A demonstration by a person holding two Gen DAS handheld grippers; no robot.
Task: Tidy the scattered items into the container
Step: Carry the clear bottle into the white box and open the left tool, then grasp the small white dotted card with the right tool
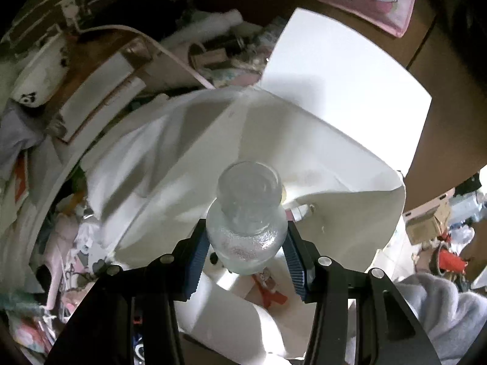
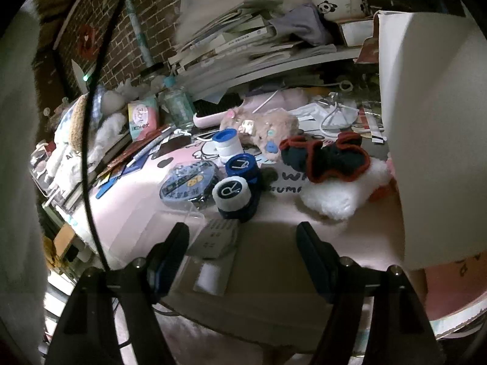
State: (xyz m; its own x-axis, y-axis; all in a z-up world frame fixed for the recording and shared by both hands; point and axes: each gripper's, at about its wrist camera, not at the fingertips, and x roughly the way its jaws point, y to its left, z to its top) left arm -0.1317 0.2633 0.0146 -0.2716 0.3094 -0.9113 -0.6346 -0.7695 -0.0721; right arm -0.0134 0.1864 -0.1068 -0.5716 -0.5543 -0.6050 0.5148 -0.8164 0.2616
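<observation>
My left gripper (image 1: 246,243) is shut on a frosted glass bottle (image 1: 247,213), held above the open mouth of a white box (image 1: 274,127) whose flap (image 1: 344,70) stands open. Small items lie in the box bottom, among them a red-orange piece (image 1: 272,296). In the right wrist view my right gripper (image 2: 242,237) is open over the pink desk mat (image 2: 304,237), with nothing between its fingers. Ahead of it lie a blue and white contact lens case (image 2: 236,187), a round blue pouch (image 2: 187,182), a white and blue tape roll (image 2: 226,144), a red-edged dark hair tie (image 2: 325,158) and white fluff (image 2: 338,194).
The white box wall (image 2: 432,140) fills the right side of the right wrist view. A fuzzy pink toy (image 2: 264,127), a water bottle (image 2: 178,103), stacked books (image 2: 243,39) and a panda bowl (image 2: 341,4) crowd the back by a brick wall. A flat carton (image 2: 219,252) lies under the right gripper.
</observation>
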